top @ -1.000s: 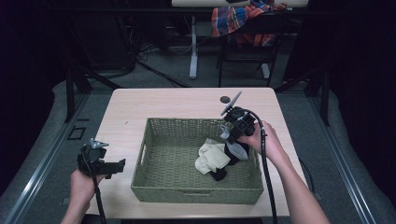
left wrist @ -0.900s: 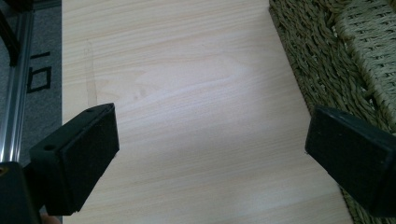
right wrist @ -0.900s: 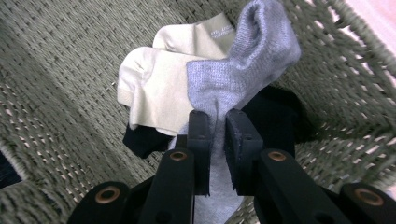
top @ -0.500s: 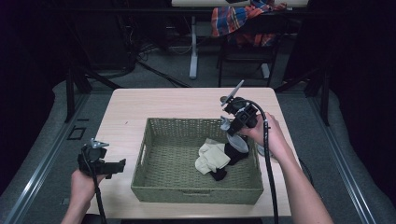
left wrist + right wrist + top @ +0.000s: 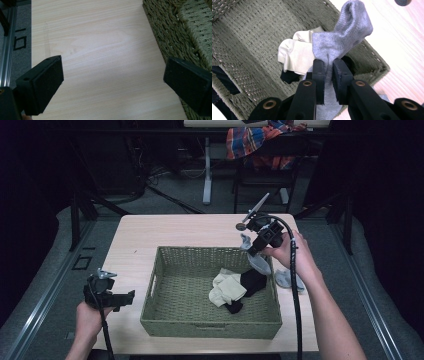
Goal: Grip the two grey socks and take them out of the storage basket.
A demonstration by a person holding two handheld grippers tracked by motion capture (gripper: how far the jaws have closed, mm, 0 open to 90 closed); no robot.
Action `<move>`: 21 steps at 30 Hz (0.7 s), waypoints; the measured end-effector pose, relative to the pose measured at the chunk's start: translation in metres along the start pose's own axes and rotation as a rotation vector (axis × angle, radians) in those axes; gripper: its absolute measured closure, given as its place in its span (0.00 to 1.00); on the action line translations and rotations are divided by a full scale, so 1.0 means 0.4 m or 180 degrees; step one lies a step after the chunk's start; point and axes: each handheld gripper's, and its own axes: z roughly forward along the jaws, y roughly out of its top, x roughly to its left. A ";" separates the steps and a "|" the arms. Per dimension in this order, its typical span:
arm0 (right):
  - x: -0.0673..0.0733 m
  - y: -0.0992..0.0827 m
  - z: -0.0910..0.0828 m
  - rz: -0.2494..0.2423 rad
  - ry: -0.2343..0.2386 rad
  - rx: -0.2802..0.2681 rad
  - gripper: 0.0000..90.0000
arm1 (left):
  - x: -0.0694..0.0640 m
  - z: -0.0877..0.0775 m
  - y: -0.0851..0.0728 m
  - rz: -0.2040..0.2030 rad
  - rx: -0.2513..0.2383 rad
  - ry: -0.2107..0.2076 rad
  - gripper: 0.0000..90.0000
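A grey sock [image 5: 344, 37] is pinched between the jaws of my right gripper [image 5: 328, 65], hanging over the far right corner of a woven basket [image 5: 244, 37]. From above, the right gripper [image 5: 251, 251] holds that grey sock [image 5: 258, 263] above the basket's right rim [image 5: 274, 290]. Inside the basket lie a cream sock [image 5: 227, 290] and a black sock [image 5: 252, 281]. A second grey sock [image 5: 289, 279] lies on the table just right of the basket. My left gripper [image 5: 122, 299] hovers open over bare table left of the basket, jaws wide apart around nothing [image 5: 112, 75].
A small dark round object [image 5: 240, 226] sits on the light wooden table [image 5: 165, 232] behind the basket. The basket's left wall [image 5: 175, 30] is close beside the left gripper. Dark floor, a metal rail and a chair with plaid cloth [image 5: 260, 142] surround the table.
My right gripper has risen and drifted toward the far right corner of the basket, lifting the grey sock with it. The left gripper has stayed put.
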 end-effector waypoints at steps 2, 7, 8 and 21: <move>-0.008 -0.008 -0.007 0.0027 -0.0010 -0.0016 0.90 | 0.000 0.000 0.000 0.0002 0.0003 0.0000 0.03; -0.033 -0.035 -0.029 0.0110 -0.0052 -0.0039 0.90 | -0.001 0.000 0.001 0.0002 0.0003 0.0002 0.03; -0.040 -0.041 -0.033 0.0119 -0.0066 -0.0029 0.90 | -0.001 0.000 0.001 0.0003 0.0004 0.0004 0.03; -0.144 -0.167 -0.068 0.0502 -0.0139 -0.0078 0.90 | -0.002 0.001 0.002 0.0005 0.0004 0.0015 0.03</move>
